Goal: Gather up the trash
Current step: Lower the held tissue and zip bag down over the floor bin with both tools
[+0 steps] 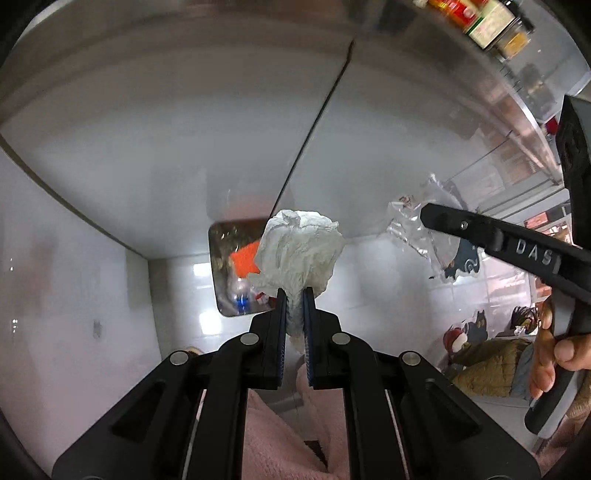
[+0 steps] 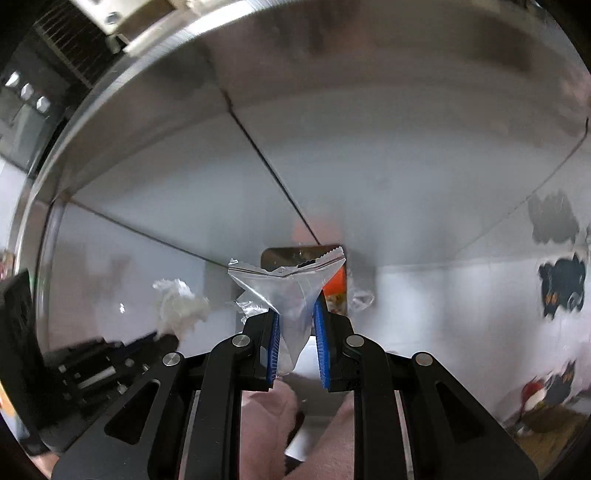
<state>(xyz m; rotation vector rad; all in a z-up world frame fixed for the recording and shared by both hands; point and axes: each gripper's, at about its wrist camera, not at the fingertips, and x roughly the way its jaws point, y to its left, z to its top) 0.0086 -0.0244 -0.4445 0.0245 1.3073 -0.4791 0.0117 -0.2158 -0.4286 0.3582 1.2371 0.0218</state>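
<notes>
A brushed steel counter (image 1: 147, 166) fills both views, with a rectangular chute opening (image 1: 236, 266) already holding rubbish. The left gripper (image 1: 294, 295) pinches a crumpled tissue (image 1: 299, 247); the right gripper (image 2: 297, 314) pinches a clear plastic wrapper (image 2: 284, 280). Best to centre each over the hole before letting go. Only the left view shows spice jars (image 1: 495, 26).

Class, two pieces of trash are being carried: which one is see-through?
The clear plastic wrapper in the right gripper; the crumpled tissue in the left gripper is opaque white.
</notes>
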